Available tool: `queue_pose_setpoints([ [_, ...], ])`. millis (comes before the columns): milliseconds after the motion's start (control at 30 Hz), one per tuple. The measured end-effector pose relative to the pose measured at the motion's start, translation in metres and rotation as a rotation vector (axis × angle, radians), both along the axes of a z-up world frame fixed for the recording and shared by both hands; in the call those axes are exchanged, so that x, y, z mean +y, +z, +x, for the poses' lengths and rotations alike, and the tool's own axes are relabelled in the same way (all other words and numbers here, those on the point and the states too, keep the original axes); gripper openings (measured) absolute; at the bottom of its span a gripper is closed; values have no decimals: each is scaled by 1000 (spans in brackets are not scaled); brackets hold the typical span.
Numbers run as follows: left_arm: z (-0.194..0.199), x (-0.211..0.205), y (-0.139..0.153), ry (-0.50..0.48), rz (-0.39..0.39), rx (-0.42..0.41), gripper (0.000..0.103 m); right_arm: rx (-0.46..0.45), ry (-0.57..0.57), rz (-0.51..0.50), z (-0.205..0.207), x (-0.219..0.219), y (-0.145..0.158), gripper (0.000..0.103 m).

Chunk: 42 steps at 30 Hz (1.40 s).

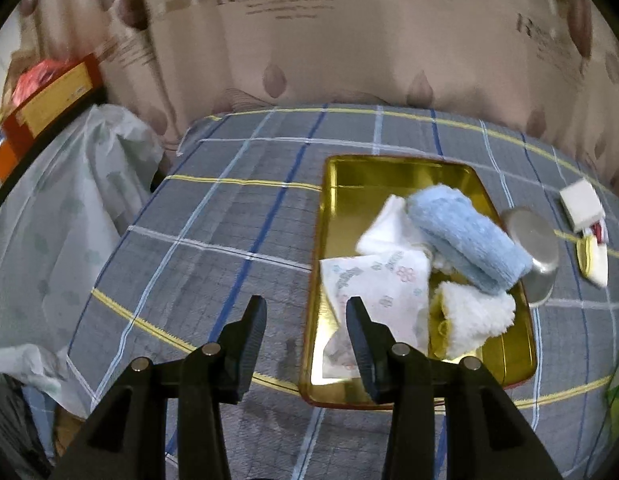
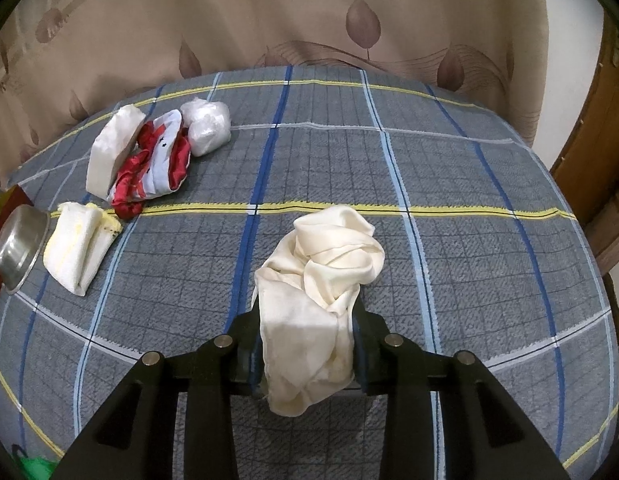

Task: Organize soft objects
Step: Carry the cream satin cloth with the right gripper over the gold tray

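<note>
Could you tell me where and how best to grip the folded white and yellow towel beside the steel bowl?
Grip the white and yellow towel across its stacked open edges at the far end, coming from above; the folded layers lie flat there and the steel bowl crowds its left side.

Glossy gold metal tray, mirror-smooth. Fluffy blue terry towel. Matt grey checked woven cloth on tabletop. Smooth cream silky scarf. Dull steel bowl, brushed finish.
</note>
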<state>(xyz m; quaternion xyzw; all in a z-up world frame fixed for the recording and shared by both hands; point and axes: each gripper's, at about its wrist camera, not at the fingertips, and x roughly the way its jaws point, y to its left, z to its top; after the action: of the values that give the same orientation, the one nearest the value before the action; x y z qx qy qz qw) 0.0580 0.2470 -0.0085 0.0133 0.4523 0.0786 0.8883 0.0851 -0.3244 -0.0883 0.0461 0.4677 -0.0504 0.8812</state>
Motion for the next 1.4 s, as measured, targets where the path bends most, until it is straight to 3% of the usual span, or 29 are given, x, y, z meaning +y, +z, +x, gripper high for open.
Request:
queue_pose_setpoints([
  [233, -11, 27, 1, 104, -46, -29, 42, 63, -1, -34, 7, 7, 6, 18],
  [500, -20, 45, -2, 188, -12, -34, 42, 40, 9, -80, 10, 25, 42, 17],
  [633, -23, 42, 2, 185, 30, -55, 42, -2, 80, -78, 16, 57, 75, 17],
  [767, -27, 37, 4, 181, 93, -66, 42, -45, 192, -50, 24, 107, 107, 17],
  [967, -30, 38, 4, 176, 96, -61, 42, -72, 384, 22, 40, 204, 130, 17],
  [1100, -32, 39, 7, 184, 77, -60, 42, -59, 491, 78, 50, 270, 129, 17],
  [1233, -35, 45, 13, 212, 86, -70, 42, -45, 594, 74, 63, 334, 124, 18],
  [1400, -38, 60, 16, 248, 33, -64, 42, -40, 674, 67, 77, 400, 122, 19],
])
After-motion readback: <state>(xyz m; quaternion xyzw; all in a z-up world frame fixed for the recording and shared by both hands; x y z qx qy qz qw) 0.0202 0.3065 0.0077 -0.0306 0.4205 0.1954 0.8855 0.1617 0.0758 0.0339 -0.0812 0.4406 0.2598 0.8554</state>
